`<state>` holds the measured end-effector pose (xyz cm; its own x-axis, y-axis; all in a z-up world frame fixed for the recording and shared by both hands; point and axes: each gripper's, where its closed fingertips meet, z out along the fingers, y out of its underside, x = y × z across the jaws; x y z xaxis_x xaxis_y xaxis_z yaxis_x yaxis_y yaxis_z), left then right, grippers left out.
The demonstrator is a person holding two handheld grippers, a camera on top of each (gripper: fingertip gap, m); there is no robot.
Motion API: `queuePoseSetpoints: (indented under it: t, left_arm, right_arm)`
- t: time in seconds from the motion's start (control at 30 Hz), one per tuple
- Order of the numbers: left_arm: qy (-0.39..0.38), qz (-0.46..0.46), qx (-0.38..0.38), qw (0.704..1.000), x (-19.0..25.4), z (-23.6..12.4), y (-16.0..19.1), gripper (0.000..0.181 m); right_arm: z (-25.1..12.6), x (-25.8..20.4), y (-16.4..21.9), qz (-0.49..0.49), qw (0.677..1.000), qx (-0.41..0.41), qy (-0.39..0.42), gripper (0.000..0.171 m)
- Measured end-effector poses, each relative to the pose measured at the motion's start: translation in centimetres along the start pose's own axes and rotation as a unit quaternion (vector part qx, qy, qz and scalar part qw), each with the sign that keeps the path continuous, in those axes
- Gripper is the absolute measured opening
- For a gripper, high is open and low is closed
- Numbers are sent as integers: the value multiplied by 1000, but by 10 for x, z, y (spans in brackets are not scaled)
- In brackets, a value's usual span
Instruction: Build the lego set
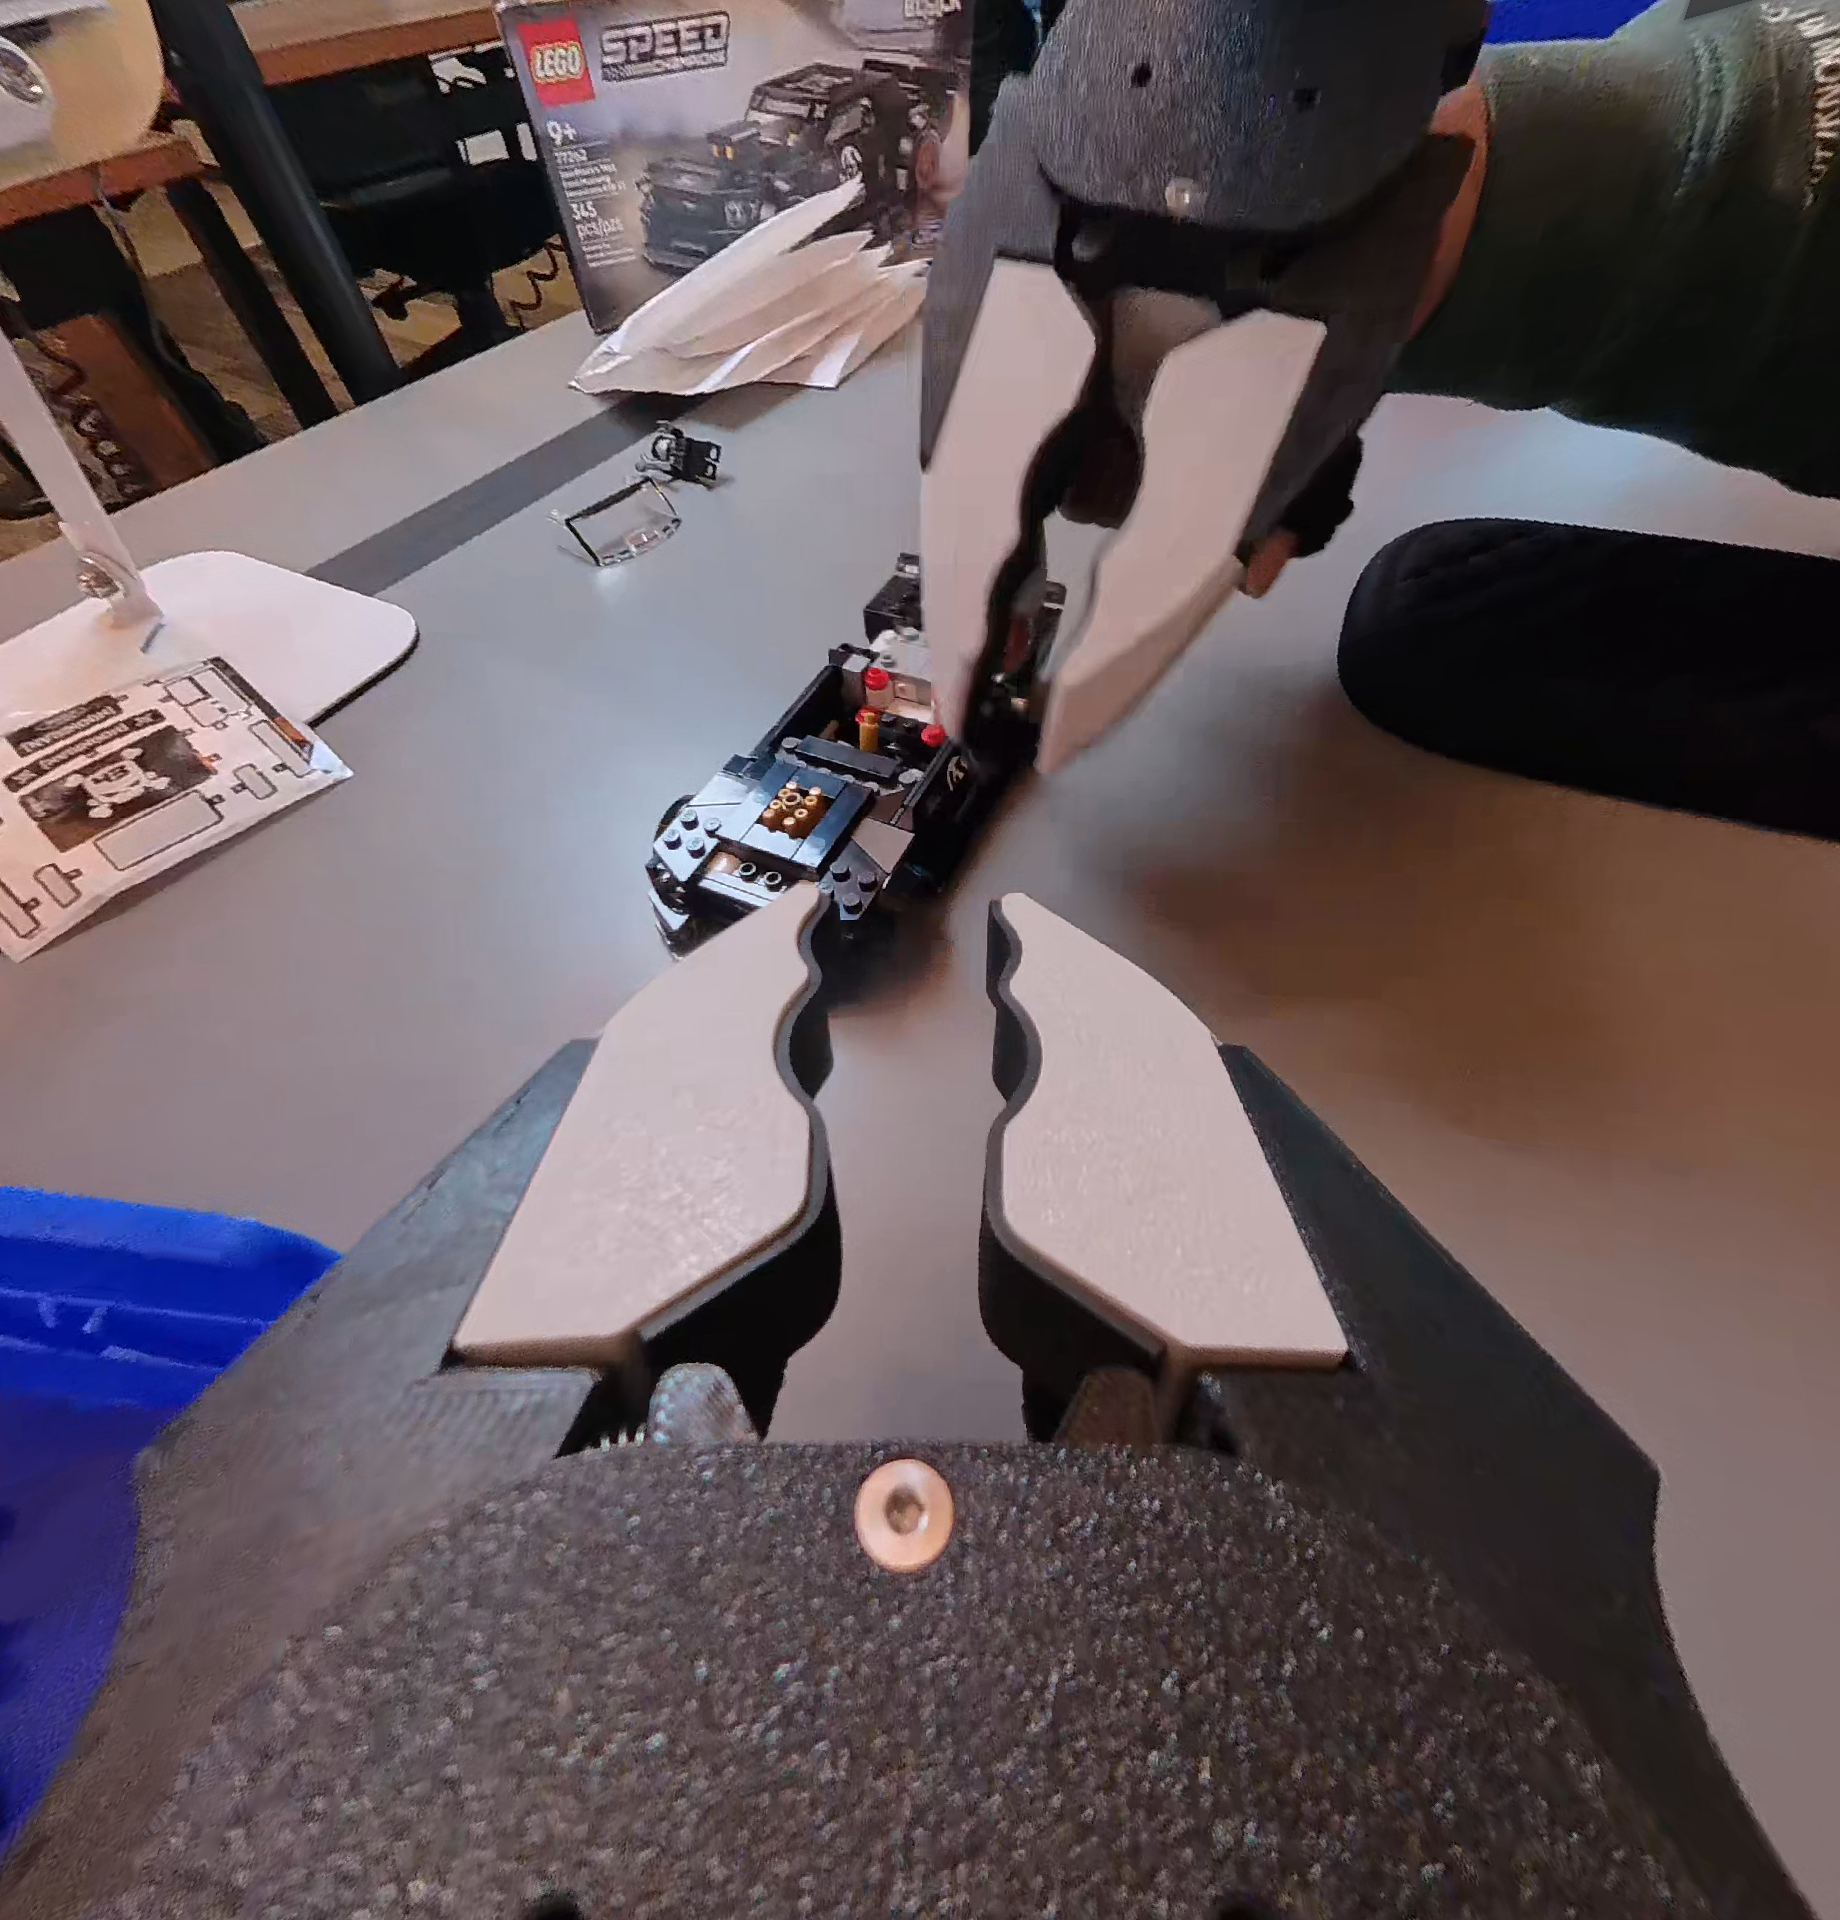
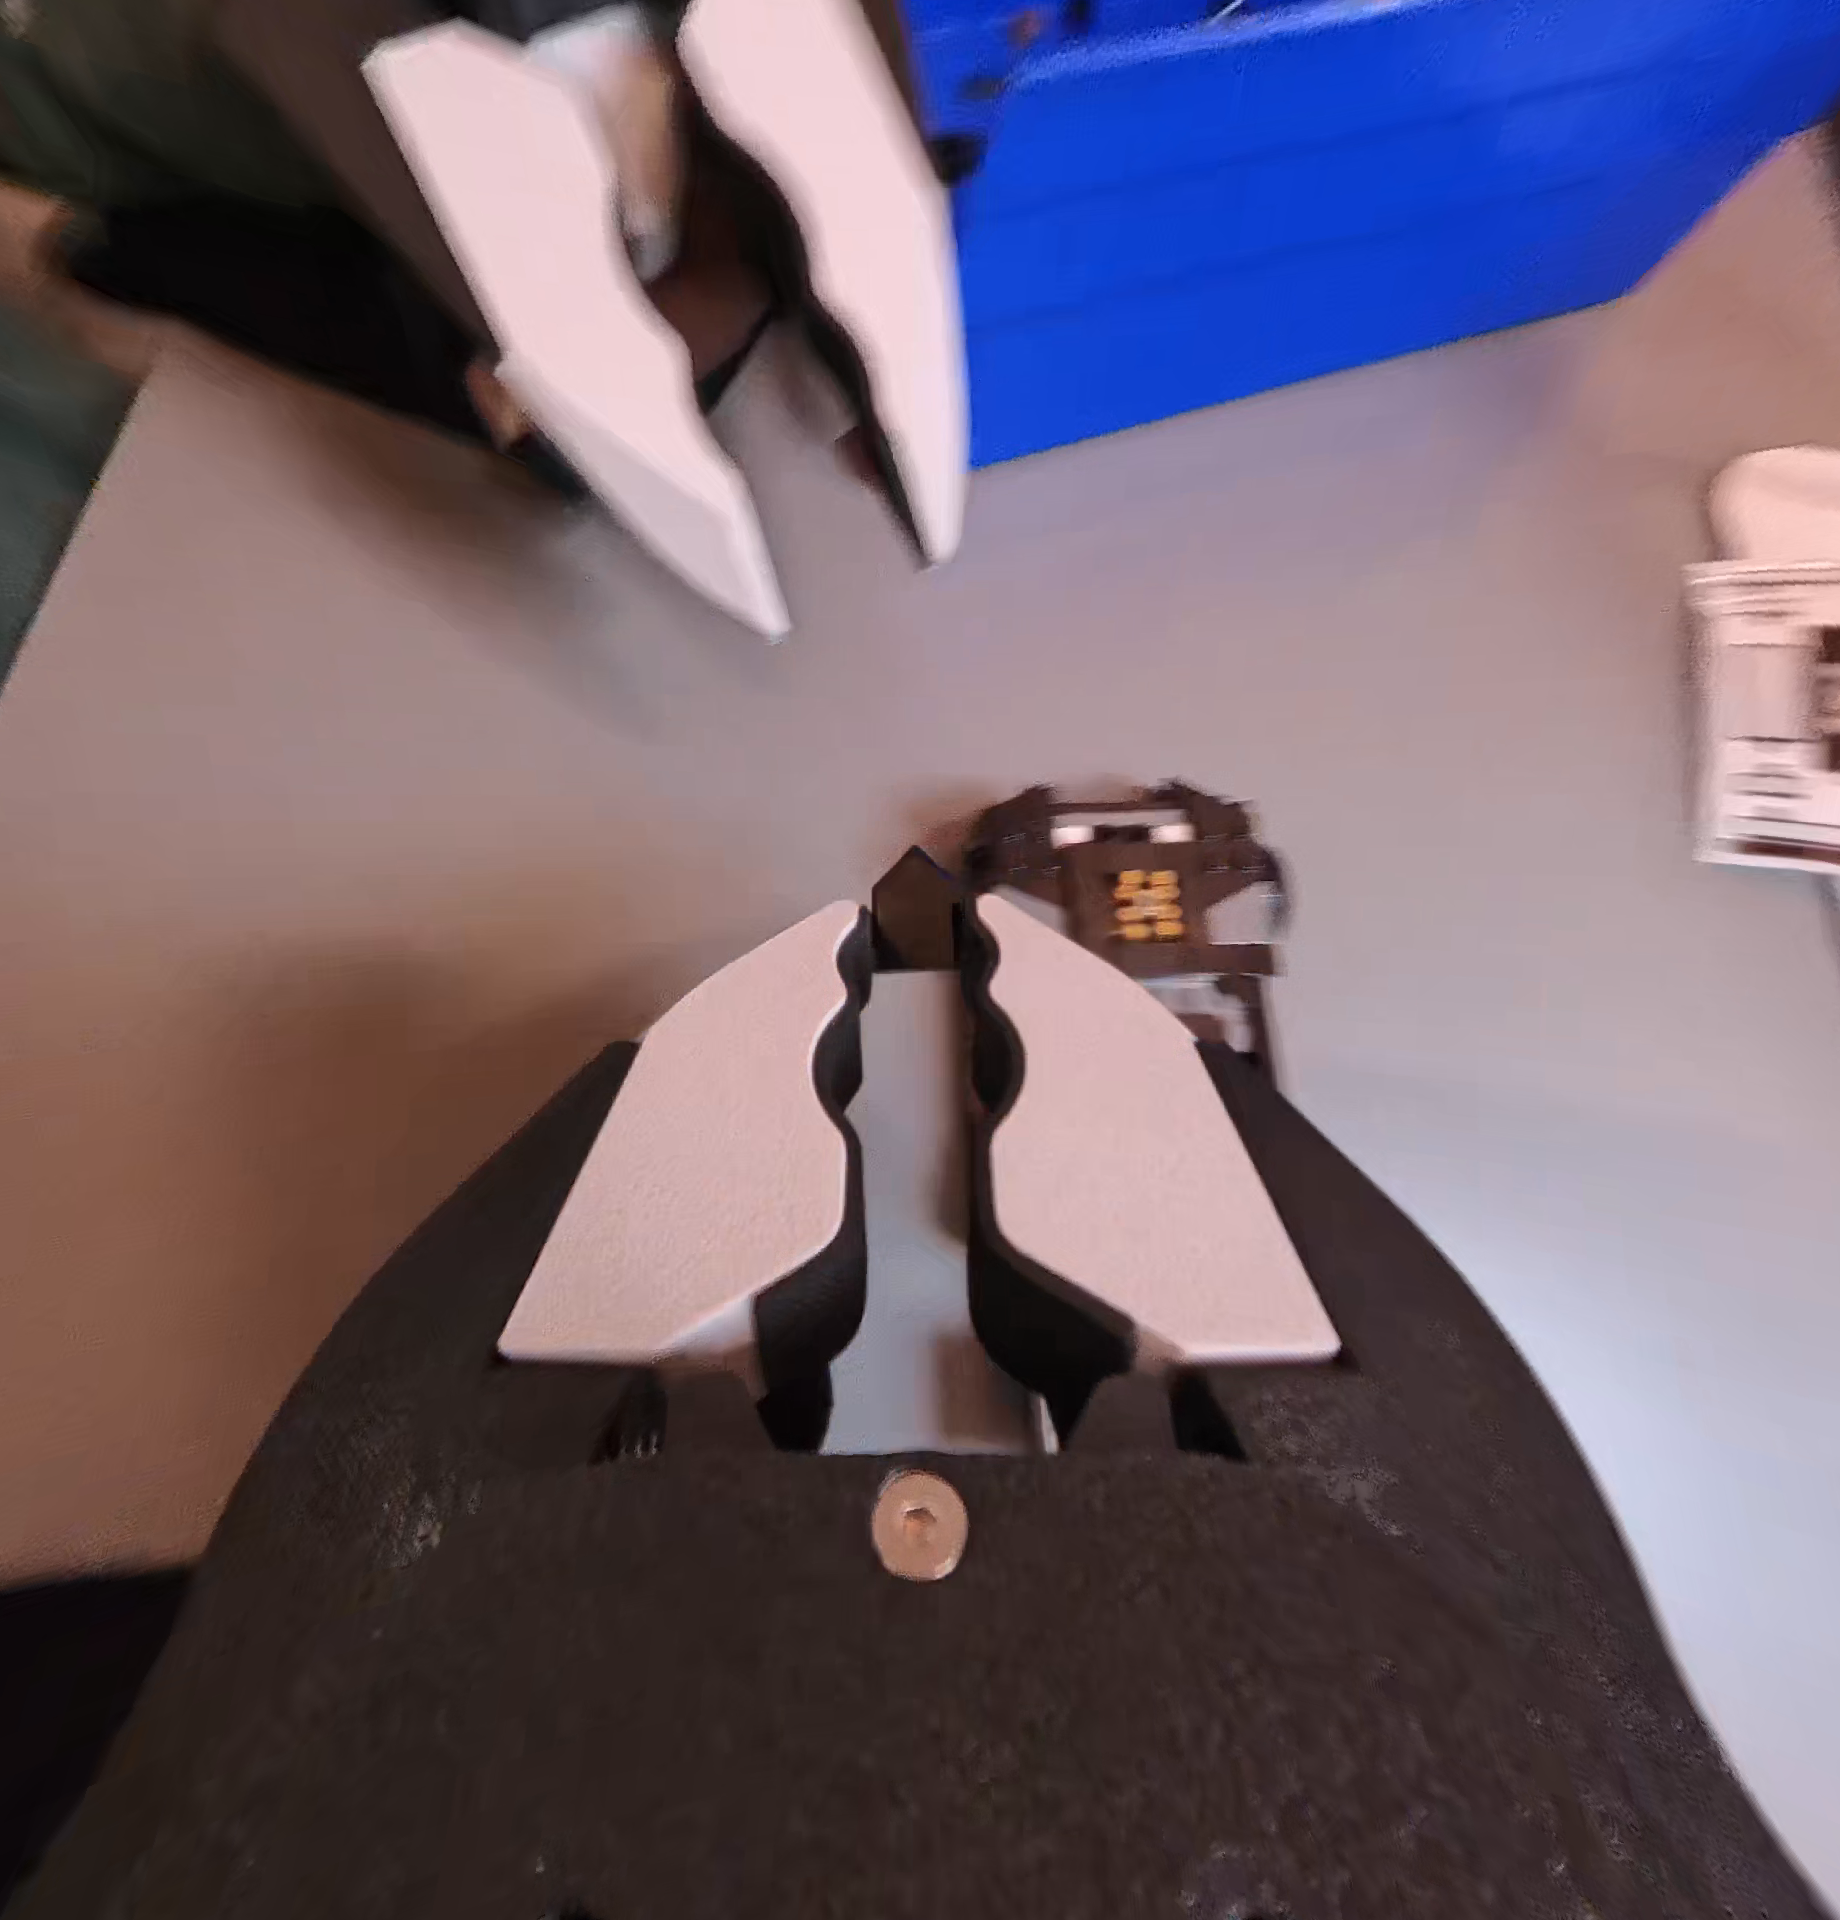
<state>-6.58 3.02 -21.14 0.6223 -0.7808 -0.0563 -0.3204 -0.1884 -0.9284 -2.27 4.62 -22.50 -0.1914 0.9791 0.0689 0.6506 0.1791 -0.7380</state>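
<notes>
Half-built black lego car seated on grey table. Right gripper positioned at car's side, jaws narrowed on small black piece. Left gripper held just before car's front, jaws parted, nothing held. Sticker sheet laid near car.

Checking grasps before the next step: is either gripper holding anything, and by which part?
The right gripper pinches a small black piece at its fingertips, by the piece's two sides. The left gripper is open and holds nothing.
</notes>
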Motion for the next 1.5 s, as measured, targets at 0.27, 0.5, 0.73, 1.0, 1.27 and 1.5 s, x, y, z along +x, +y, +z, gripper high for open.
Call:
queuePoseSetpoints:
  t: [0.27, 0.5, 0.73, 1.0, 1.27, 1.5]
  left_arm:
    - [33, 70, -49, 996, 20, 12, 15, 21]
    - [41, 140, -100, 984, 33, 18, 33, 20]
    - [47, 160, -130, 977, 37, 21, 42, 19]
    - [113, 192, -181, 958, 61, 26, 57, 22]
    - [103, 151, -156, 971, 54, 21, 50, 22]
    - [100, 138, -154, 973, 51, 20, 49, 21]
  right_arm:
    - [27, -75, 42, -81, 970, -161, -165, 16]
    - [26, -48, 38, -81, 980, -164, -72, 26]
    - [13, -64, 42, 119, 987, -103, 15, 25]
    - [18, -69, 44, 236, 967, -77, 64, 25]
    - [31, -58, 42, 222, 964, -138, 47, 22]
    - [42, -40, 29, 175, 974, -137, 48, 24]
